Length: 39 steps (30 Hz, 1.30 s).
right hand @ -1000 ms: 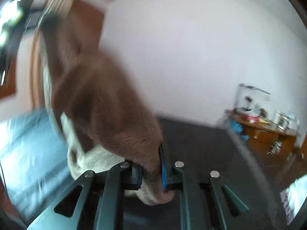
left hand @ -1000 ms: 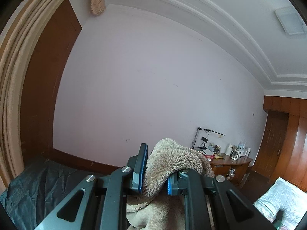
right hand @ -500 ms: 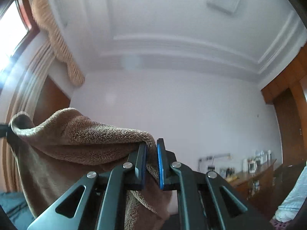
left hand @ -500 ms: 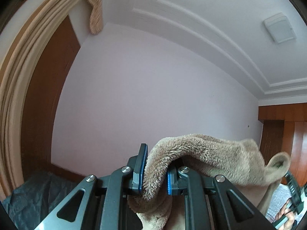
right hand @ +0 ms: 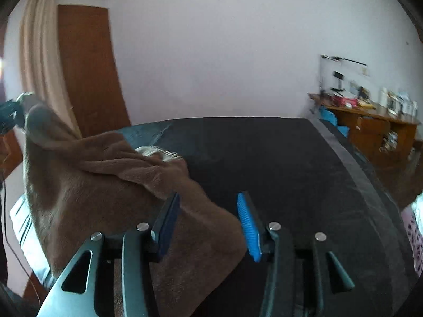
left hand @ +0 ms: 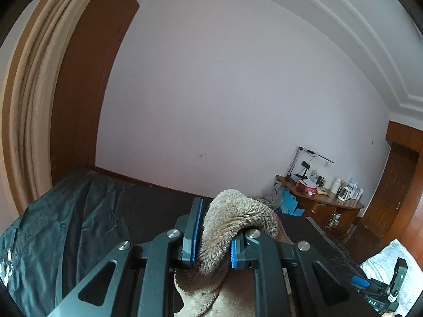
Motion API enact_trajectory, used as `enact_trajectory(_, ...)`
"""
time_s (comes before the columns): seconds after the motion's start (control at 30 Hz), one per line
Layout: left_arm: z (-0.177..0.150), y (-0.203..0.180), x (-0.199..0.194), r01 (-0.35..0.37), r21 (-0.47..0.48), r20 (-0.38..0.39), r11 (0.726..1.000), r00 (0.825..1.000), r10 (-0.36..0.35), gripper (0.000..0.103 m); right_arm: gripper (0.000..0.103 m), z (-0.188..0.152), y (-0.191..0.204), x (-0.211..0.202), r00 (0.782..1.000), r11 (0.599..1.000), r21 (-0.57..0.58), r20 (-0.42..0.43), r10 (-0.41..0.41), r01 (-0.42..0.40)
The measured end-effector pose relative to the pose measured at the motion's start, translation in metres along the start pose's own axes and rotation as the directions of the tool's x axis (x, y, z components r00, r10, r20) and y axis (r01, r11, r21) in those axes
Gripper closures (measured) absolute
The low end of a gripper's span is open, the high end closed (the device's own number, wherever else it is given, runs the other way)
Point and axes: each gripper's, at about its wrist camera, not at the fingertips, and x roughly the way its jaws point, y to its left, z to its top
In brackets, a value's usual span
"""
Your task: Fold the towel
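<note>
One brown plush towel [right hand: 87,185], two grippers. Nearest the lens, the left gripper [left hand: 212,233] has its blue pads pressed in on a bunched corner of the towel [left hand: 232,222], which humps up between the fingers and hangs away below them. The right gripper [right hand: 208,224] stands with its jaws wide apart and grips nothing — a fold of the towel lies across the gap and drapes below it, loose. Seen from the right wrist, the towel runs leftward and upward from that gap to a raised corner at the left gripper [right hand: 10,113], so most of the cloth is held above the dark-covered bed [right hand: 277,163] rather than laid flat on it. Judged step: one corner held, the other free, a stage that fits either a regrasp during spreading or a release after bringing edges together. Beyond the bed stands one wooden desk [right hand: 370,124] against the pale wall [left hand: 224,92]; left of the bed hang one curtain [left hand: 29,105] and one wooden panel [right hand: 84,66].
</note>
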Motion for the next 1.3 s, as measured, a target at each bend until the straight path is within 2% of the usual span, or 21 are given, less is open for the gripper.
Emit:
enact_trajectory(0.13,0.008,0.019,-0.016,-0.001,0.0,0.01,1.0,1.0,0.001,0.085,0.052,0.008,0.016,0.006,0.999,0.993,-0.114,0.003,0.036,-0.036)
enact_trajectory(0.23,0.019,0.026,-0.026,0.007,-0.001,0.012,1.0,1.0,-0.007,0.085,0.052,0.011,0.027,0.03,0.998,0.984,-0.168,-0.024,0.058,-0.062)
enact_trajectory(0.37,0.022,0.035,-0.032,0.013,-0.013,0.014,1.0,1.0,-0.013,0.085,0.052,0.02,0.03,0.057,0.994,0.979,-0.177,-0.064,0.086,-0.096)
enact_trajectory(0.47,0.021,0.042,-0.029,0.009,-0.034,0.008,0.999,1.0,-0.009,0.085,0.052,0.026,0.025,0.069,0.991,0.987,-0.116,-0.079,0.106,-0.115)
enact_trajectory(0.7,0.014,0.06,-0.013,-0.01,-0.073,-0.02,0.997,1.0,0.009,0.085,0.052,-0.013,0.052,0.068,0.969,0.953,-0.257,-0.223,0.105,-0.162)
enact_trajectory(0.83,0.012,0.063,-0.005,-0.014,-0.089,-0.028,0.996,1.0,0.012,0.085,0.051,-0.029,0.056,0.044,0.957,0.93,-0.307,-0.265,0.122,-0.203)
enact_trajectory(0.93,0.01,0.063,0.0,-0.013,-0.092,-0.031,0.996,0.999,0.01,0.085,0.051,-0.032,0.056,0.028,0.964,0.923,-0.335,-0.243,0.11,-0.19)
enact_trajectory(1.1,0.008,0.061,0.001,-0.013,-0.09,-0.032,0.996,0.999,0.01,0.085,0.051,-0.008,0.05,0.009,0.974,0.93,-0.304,-0.148,0.169,-0.208)
enact_trajectory(1.3,0.007,0.064,-0.002,-0.023,-0.089,-0.037,0.996,0.999,0.02,0.085,0.051,0.014,0.046,0.031,0.963,0.93,-0.261,-0.143,0.228,-0.259)
